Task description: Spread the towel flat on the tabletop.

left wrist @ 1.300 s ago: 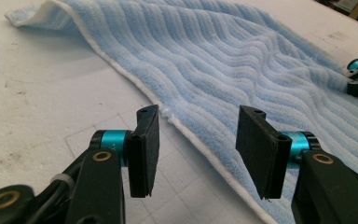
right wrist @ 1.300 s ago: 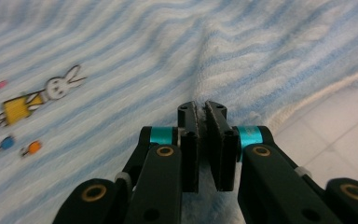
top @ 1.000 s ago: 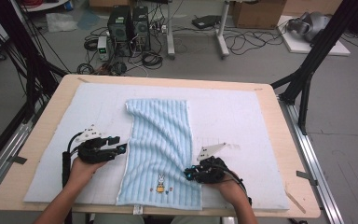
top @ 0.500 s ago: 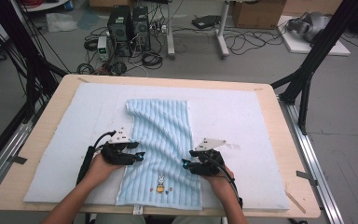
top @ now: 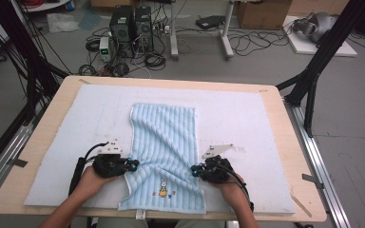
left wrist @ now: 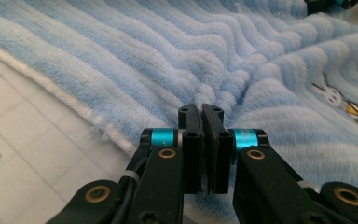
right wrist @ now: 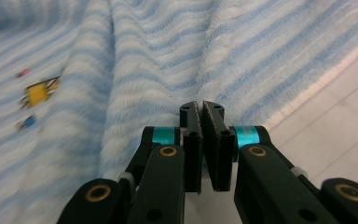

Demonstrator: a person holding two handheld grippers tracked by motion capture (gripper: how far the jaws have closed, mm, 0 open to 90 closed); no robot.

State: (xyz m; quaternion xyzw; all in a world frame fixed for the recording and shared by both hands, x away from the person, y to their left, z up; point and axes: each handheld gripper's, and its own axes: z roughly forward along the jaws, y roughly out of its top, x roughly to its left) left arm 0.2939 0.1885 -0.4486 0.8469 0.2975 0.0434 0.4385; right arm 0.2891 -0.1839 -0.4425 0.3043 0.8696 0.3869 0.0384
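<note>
A light blue striped towel (top: 164, 142) lies flat on the white mat (top: 247, 123), with a small rabbit picture (top: 162, 186) near its front hem. My left gripper (top: 132, 165) sits at the towel's left edge, my right gripper (top: 195, 170) at its right edge. Both have just been closing. In the left gripper view the gripper (left wrist: 201, 109) is shut on a pinch of towel (left wrist: 168, 56), with folds radiating from the tips. In the right gripper view the gripper (right wrist: 201, 106) is shut on a ridge of towel (right wrist: 158, 56) near its white hem.
The mat covers most of the wooden table (top: 285, 142). Bare mat lies left and right of the towel. Computer cases (top: 130, 26), cables and black frame legs stand on the floor beyond the far edge.
My left hand has moved right onto the towel's left edge. Both pairs of jaws have closed on the cloth, which now puckers at each grip. The right hand has hardly shifted.
</note>
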